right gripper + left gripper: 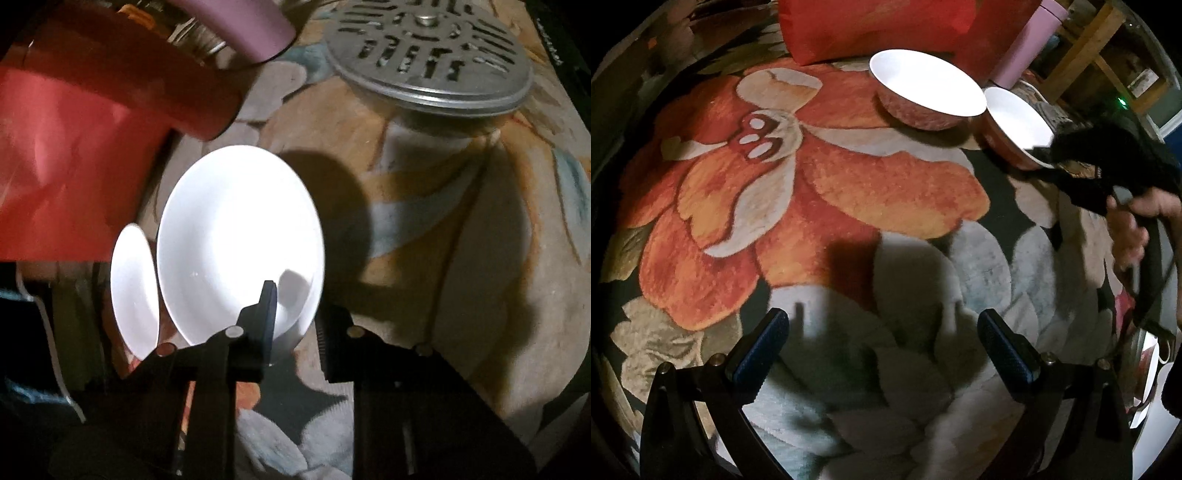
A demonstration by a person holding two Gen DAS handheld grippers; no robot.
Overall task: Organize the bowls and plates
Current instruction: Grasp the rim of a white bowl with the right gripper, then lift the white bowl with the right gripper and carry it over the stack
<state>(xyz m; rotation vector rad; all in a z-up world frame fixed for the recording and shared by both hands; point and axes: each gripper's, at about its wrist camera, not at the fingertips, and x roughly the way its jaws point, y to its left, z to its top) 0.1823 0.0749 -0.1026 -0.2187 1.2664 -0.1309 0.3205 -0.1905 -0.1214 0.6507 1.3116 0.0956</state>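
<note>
While both cameras face the flowered rug (820,192), we log:
Left gripper (882,347): jaws spread wide, holding nothing, hovering over rug.
Right gripper (295,325): nearly closed on rim of near bowl (236,240); one finger inside, other outside; contact looks firm but glare hides it.
Far bowl (133,291): just beside near bowl, on rug.
Red cushion (886,26): behind bowls.
Pink cylinder (240,26): next to cushion.
Metal perforated lid (428,55): well apart from bowls.
</note>
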